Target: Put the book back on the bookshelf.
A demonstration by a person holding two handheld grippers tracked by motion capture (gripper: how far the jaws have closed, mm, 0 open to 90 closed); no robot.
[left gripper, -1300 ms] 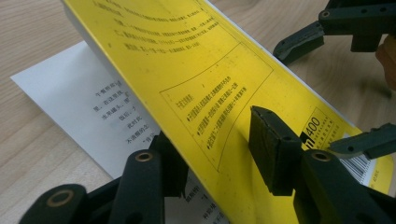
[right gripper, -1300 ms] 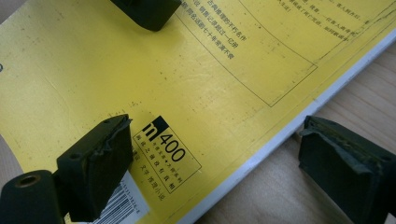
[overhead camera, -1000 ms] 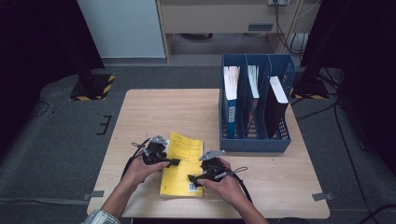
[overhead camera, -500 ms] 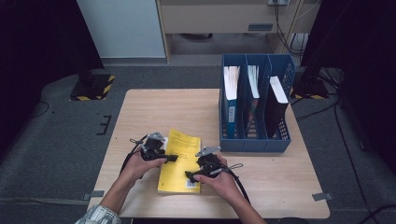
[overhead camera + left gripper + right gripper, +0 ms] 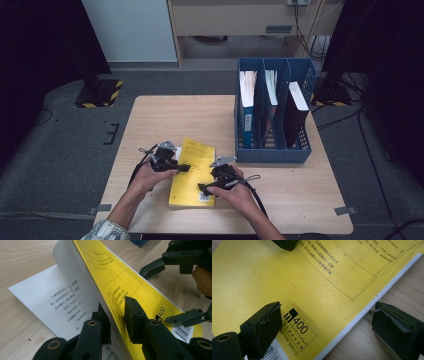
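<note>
One yellow book (image 5: 192,172), two grippers

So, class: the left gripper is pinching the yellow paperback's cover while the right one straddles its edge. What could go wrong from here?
1. The left gripper pinches just the lifted thin yellow cover, its jaws having just closed; pulling might crease or tear it.
2. The right gripper stands open, so the yellow paperback book may slide on the wooden table.

1. High cam: fixed above my side, looks fwd & down over the whole surface (image 5: 160,120), far off.
2. Left claw (image 5: 116,322) cam: rides my left hand, v. close along its jaws.
3. Right claw (image 5: 325,327) cam: same, closer still.
4. All three share the yellow book (image 5: 192,175).
</note>
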